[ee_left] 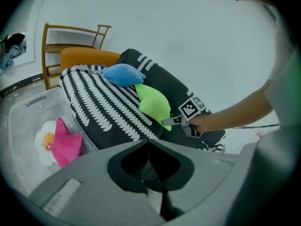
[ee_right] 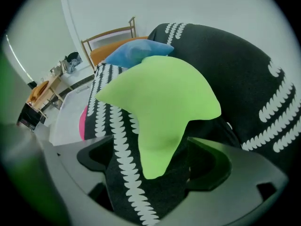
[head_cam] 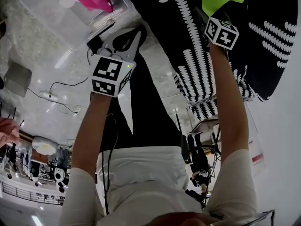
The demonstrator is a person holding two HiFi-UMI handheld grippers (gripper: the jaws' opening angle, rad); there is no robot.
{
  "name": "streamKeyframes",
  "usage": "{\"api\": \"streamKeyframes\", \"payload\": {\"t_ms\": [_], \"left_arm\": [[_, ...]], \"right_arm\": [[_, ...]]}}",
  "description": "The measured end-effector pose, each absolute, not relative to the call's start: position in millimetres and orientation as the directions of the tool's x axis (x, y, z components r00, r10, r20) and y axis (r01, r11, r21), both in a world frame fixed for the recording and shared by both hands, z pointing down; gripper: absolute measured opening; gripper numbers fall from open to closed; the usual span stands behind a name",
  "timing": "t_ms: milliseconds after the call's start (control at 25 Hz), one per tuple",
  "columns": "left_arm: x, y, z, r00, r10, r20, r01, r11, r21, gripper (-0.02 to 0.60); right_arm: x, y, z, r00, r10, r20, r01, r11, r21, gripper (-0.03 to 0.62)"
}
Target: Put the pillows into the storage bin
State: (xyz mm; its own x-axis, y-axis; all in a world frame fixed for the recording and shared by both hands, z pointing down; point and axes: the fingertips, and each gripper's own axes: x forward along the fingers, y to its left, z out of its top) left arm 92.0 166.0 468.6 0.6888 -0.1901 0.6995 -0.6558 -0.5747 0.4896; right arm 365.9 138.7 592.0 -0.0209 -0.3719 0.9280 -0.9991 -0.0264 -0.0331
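Green pillow (ee_right: pixel 160 93) looks soft, light, squashy: pinch lower tip deep. Right gripper (ee_right: pixel 157 161) jaws apart, straddling that tip. Left gripper (ee_left: pixel 148 147) jaws together, empty.

Soft, even indoor light fills all three views, and shadows are faint. In the head view the glossy floor (head_cam: pixel 47 55) left of the left tool (head_cam: pixel 121 37) carries white streaks of glare. Both gripper views bow strongly at the edges and darken to black corners. Each tool's own body, nearest the lens, is soft; a green smear blurs the frame left of the right tool (ee_right: pixel 150 160).
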Motion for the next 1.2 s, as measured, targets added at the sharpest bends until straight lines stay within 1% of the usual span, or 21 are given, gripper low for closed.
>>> {"api": "streamKeyframes", "payload": {"t_ms": [160, 320, 400, 440, 480, 520, 600, 840, 1200], "left_arm": [[100, 164, 472, 0.694, -0.206, 0.690, -0.662, -0.560, 0.499, 0.017], [96, 173, 474, 0.694, -0.212, 0.688, -0.673, -0.531, 0.515, 0.017], [90, 179, 478, 0.689, -0.205, 0.695, -0.679, -0.520, 0.519, 0.017], [87, 183, 479, 0.687, -0.201, 0.699, -0.681, -0.515, 0.521, 0.017], [82, 186, 480, 0.684, -0.195, 0.703, -0.682, -0.512, 0.522, 0.017], [78, 190, 481, 0.682, -0.187, 0.707, -0.683, -0.510, 0.523, 0.017], [67, 195, 483, 0.677, -0.186, 0.712, -0.687, -0.507, 0.521, 0.017], [43, 191, 478, 0.673, -0.217, 0.707, -0.702, -0.489, 0.519, 0.017], [8, 176, 448, 0.687, -0.231, 0.689, -0.686, -0.519, 0.510, 0.017]], "right_arm": [[386, 125, 606, 0.003, -0.361, 0.933, -0.997, -0.077, -0.027, 0.471], [396, 120, 629, 0.037, -0.287, 0.957, -0.989, -0.145, -0.005, 0.469], [393, 117, 636, 0.040, -0.267, 0.963, -0.988, -0.155, -0.002, 0.462], [391, 115, 637, 0.038, -0.268, 0.963, -0.989, -0.149, -0.003, 0.355], [388, 112, 635, 0.040, -0.276, 0.960, -0.990, -0.142, 0.001, 0.277], [387, 110, 631, 0.047, -0.287, 0.957, -0.990, -0.139, 0.007, 0.235], [386, 108, 621, 0.061, -0.314, 0.947, -0.990, -0.142, 0.016, 0.193], [379, 106, 584, 0.045, -0.373, 0.927, -0.988, -0.154, -0.014, 0.163], [337, 121, 534, 0.004, -0.416, 0.909, -0.990, -0.130, -0.055, 0.156]]}}
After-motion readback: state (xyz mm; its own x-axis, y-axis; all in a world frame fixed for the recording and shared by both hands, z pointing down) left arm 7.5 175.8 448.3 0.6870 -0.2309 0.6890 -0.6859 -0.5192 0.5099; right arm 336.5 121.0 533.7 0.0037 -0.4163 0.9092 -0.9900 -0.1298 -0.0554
